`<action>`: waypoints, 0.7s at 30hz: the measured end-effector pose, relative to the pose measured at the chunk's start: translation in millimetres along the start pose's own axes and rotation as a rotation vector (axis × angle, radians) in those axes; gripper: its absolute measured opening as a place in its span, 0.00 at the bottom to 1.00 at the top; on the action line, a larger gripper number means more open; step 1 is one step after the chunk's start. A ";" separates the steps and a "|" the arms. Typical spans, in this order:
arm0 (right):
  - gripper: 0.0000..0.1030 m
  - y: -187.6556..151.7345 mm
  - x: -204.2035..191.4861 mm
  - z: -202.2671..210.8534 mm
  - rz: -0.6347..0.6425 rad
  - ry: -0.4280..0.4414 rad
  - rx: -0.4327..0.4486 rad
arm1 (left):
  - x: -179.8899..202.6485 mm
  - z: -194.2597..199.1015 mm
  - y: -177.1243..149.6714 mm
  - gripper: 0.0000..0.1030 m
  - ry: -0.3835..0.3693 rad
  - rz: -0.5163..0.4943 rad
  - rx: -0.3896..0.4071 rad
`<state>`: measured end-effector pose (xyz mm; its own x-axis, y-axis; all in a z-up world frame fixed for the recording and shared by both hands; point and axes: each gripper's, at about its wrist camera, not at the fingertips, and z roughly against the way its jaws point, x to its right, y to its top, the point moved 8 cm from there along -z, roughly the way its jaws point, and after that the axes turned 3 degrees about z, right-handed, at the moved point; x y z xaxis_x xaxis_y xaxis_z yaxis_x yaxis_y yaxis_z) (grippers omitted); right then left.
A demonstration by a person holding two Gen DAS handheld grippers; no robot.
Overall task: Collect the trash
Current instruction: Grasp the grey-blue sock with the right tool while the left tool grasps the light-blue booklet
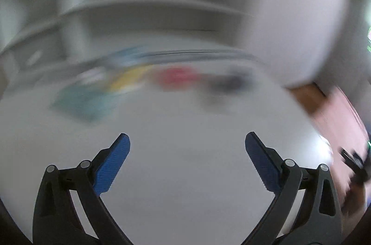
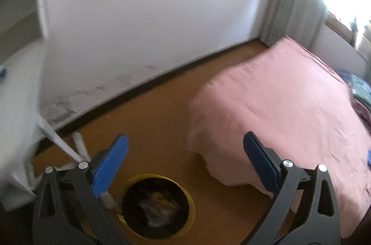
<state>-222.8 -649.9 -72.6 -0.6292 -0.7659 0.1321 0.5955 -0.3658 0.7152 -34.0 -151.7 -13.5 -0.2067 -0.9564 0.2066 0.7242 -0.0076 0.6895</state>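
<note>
Left gripper [image 1: 187, 140] was wide open with nothing between the blue pads [image 1: 113, 166]. It pointed over a white desk [image 1: 185, 175]. The view was badly smeared, so I could only make out colour blots at the far side of the desk: a teal patch [image 1: 85, 103], a yellow one [image 1: 129, 80], a red one [image 1: 177, 76], a dark one [image 1: 228, 81]. I took these for the trash left to pick up, though I could not tell what each was or whether they touched.

Right gripper [image 2: 185, 140] was also wide open and held nothing. It hung above the bin [image 2: 190, 198], a dark round one with a yellow rim, standing on the brown floor [image 2: 150, 119] between the desk leg [image 2: 58, 140] and the pink bed [image 2: 278, 105]. Crumpled wrappers [image 2: 160, 205] already lay inside it.

My read: partly done. Some trash was in, several pieces on the desk were still to go.
</note>
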 end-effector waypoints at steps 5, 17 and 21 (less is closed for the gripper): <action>0.93 47.4 -101.7 2.1 0.074 0.154 0.071 | -98.0 -15.2 18.4 0.94 0.182 0.131 -0.017; 0.93 74.3 -236.0 24.2 0.195 0.348 0.106 | -124.9 -71.7 30.0 0.94 0.221 -0.016 -0.124; 0.93 76.8 -229.2 17.1 0.183 0.339 0.096 | -155.6 -57.3 23.0 0.94 0.248 0.020 -0.127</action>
<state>-41.4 -493.4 -36.2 -0.3065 -0.9510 0.0407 0.6233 -0.1682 0.7637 52.5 -19.8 -69.5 -0.0359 -0.9988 0.0323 0.8066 -0.0099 0.5910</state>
